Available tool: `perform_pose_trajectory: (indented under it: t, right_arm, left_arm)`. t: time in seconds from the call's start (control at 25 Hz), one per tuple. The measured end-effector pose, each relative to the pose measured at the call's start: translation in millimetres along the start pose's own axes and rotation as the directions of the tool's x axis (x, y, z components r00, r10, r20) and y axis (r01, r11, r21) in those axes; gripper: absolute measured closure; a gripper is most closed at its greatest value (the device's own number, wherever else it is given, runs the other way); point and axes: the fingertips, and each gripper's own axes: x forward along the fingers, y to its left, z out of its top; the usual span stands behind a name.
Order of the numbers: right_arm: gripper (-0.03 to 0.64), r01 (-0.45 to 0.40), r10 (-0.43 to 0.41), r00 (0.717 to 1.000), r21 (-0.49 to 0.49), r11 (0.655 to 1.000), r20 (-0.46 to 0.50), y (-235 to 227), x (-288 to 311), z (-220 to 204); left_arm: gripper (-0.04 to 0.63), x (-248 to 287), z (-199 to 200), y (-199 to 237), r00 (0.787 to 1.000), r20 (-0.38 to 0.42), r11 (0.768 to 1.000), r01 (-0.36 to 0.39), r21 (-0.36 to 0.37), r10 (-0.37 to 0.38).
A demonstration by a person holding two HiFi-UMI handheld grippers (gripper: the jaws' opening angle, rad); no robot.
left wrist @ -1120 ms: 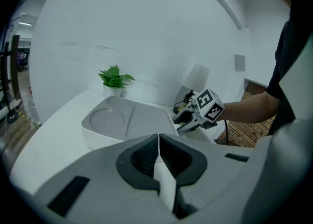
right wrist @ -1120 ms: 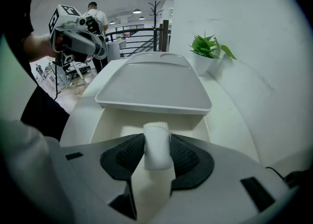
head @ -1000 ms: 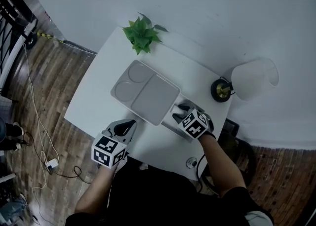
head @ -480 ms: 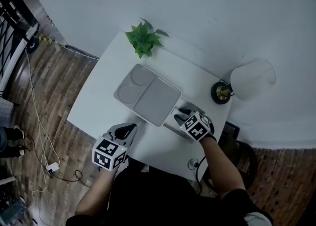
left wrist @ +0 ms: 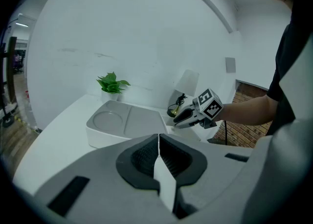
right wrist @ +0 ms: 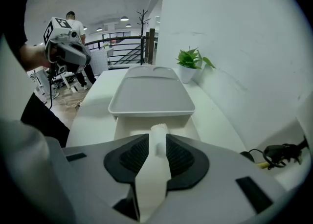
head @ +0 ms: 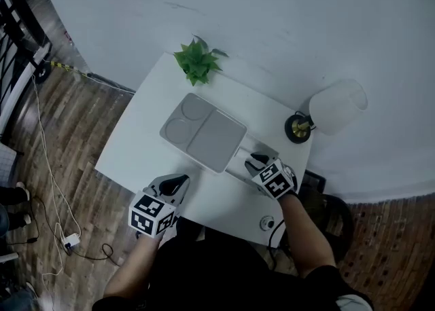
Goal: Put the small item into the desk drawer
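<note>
Over the near right part of the white bench (head: 139, 143), the person's right forearm reaches in from the lower right and holds the right claw (head: 256, 161) low, pointing at the open drawer (right wrist: 183, 126) that sticks out from under the gray tray (head: 204, 132). Its jaws are closing, with the small white item (right wrist: 157, 134) between them and the pads right against its sides. The item's tip hangs just over the drawer's front edge. The left forearm comes up from the bottom of the head view and keeps the left claw (head: 175, 183) above the bench's near edge, well apart from the tray, with its jaws together and nothing in them. A potted plant (head: 197, 62) and a lamp (head: 334, 107) stand along the wall side.
</note>
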Motion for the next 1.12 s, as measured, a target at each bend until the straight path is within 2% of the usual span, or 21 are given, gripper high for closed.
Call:
perform_pose_trajectory:
  t: [0.2,0.44,0.56,0.68,0.8,0.96,1.12]
  right_arm:
    - [0.571,0.066,-0.068,0.996,0.045,0.997,0.052,1,-33,2]
    - [0.596,0.109,-0.114,0.989,0.062,0.992,0.095,29,-75,2]
    - [0.604,0.142,-0.157,0.974,0.102,0.985,0.162,40,-109,7]
    - [0.605,0.173,-0.227,0.938,0.215,0.961,0.263,44,-148,12]
    - [0.612,0.199,-0.313,0.890,0.335,0.921,0.331,50,-182,8]
    - [0.613,0.142,-0.392,0.820,0.516,0.845,0.416,64,-214,-5]
    - [0.614,0.146,-0.451,0.775,0.569,0.809,0.443,64,-232,-16]
  left_arm:
    - [0.578,-15,6,-2,0.999,0.042,1.000,0.006,0.014,-0.006]
    - [0.578,-35,16,-10,0.996,0.080,0.997,0.033,0.065,-0.038]
    - [0.578,-42,22,-20,0.993,0.087,0.993,0.069,0.096,-0.078]
    - [0.578,-44,40,-38,0.982,0.114,0.981,0.134,0.138,-0.150]
    - [0.578,-40,55,-54,0.972,0.116,0.963,0.177,0.202,-0.203]
    - [0.578,-27,69,-69,0.966,0.113,0.951,0.202,0.235,-0.233]
    - [0.578,-16,76,-78,0.966,0.103,0.946,0.204,0.252,-0.236]
